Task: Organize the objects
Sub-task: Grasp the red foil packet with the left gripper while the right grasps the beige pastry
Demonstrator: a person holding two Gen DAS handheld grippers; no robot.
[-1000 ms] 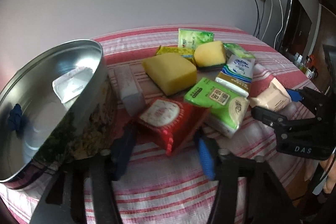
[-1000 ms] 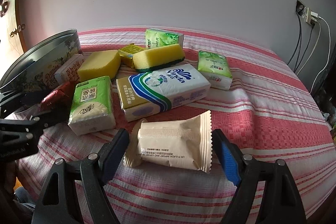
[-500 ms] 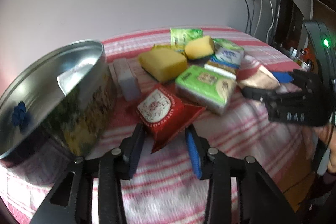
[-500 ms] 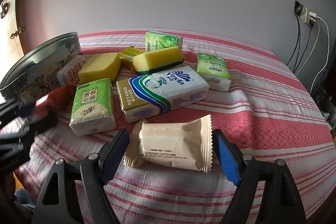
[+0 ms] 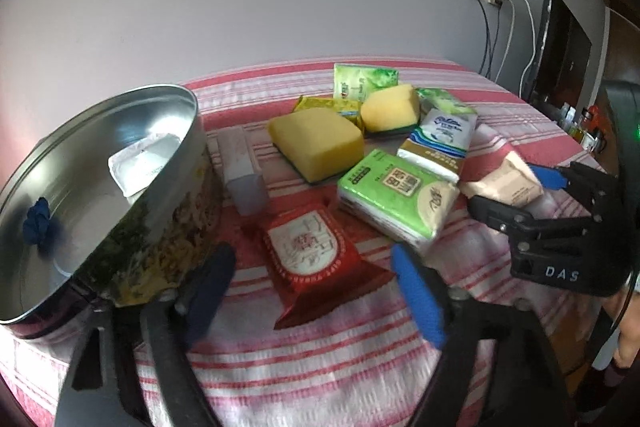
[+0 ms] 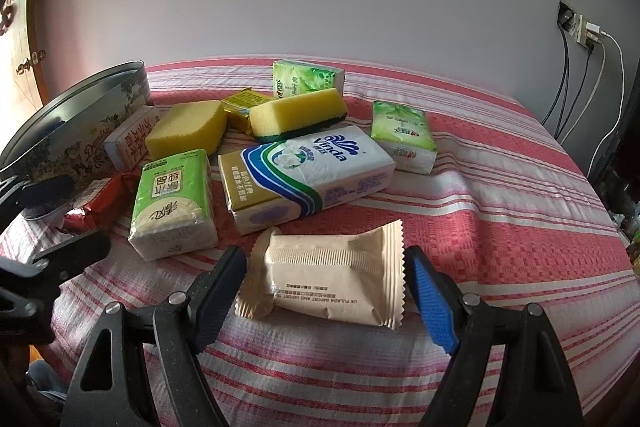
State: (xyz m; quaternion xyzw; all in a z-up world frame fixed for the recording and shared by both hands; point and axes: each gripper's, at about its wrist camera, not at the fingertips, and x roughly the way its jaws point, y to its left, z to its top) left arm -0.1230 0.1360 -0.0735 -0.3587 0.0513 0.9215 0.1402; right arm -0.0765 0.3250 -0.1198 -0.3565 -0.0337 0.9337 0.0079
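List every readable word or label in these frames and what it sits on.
"Vinda": blue-and-white tissue pack.
"DAS": right gripper body.
"Danisa", partly hidden: round tin.
Chinese print on the green tissue pack, red packet and beige packet: too small to read.

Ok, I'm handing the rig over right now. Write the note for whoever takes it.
Left gripper: opening, the red packet lies free between its fingers.
Right gripper: closing around the beige packet, not gripping yet.
Tin: holds a white packet and a small blue thing.
Left on the cloth: two sponges, tissue packs, both packets.
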